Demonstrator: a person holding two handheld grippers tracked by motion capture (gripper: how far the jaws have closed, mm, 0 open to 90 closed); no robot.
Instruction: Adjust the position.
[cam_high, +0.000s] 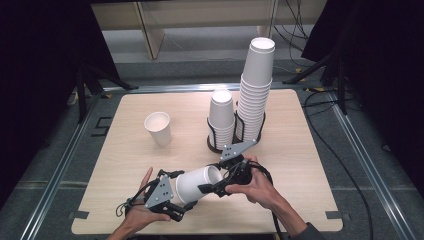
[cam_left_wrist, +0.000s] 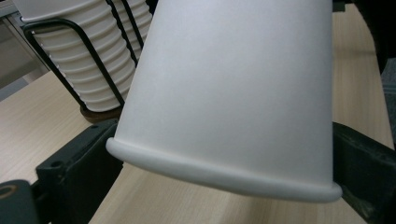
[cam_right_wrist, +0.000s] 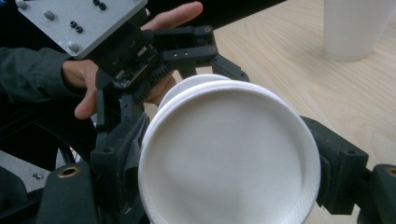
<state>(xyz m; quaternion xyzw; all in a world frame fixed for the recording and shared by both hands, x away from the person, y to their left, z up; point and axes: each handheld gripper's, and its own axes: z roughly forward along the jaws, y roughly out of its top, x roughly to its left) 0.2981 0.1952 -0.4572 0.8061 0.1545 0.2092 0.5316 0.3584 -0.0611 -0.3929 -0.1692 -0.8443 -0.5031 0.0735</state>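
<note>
A white paper cup (cam_high: 197, 182) hangs on its side above the table's near edge, held between both grippers. My left gripper (cam_high: 179, 196) is shut on its wide rim end; in the left gripper view the black jaws touch both sides of the cup (cam_left_wrist: 233, 93) just above the rolled rim. My right gripper (cam_high: 216, 178) is shut on the narrow base end. In the right gripper view the cup's recessed base (cam_right_wrist: 229, 154) faces the camera, with a jaw pressed against each side. Beyond it the other hand holds the left gripper (cam_right_wrist: 196, 70).
One paper cup (cam_high: 158, 127) stands upright left of centre on the wooden table (cam_high: 300, 165). A black wire holder (cam_high: 220, 146) in the middle carries a short cup stack (cam_high: 221, 116) and a tall one (cam_high: 256, 90). Cables lie on the floor to the right.
</note>
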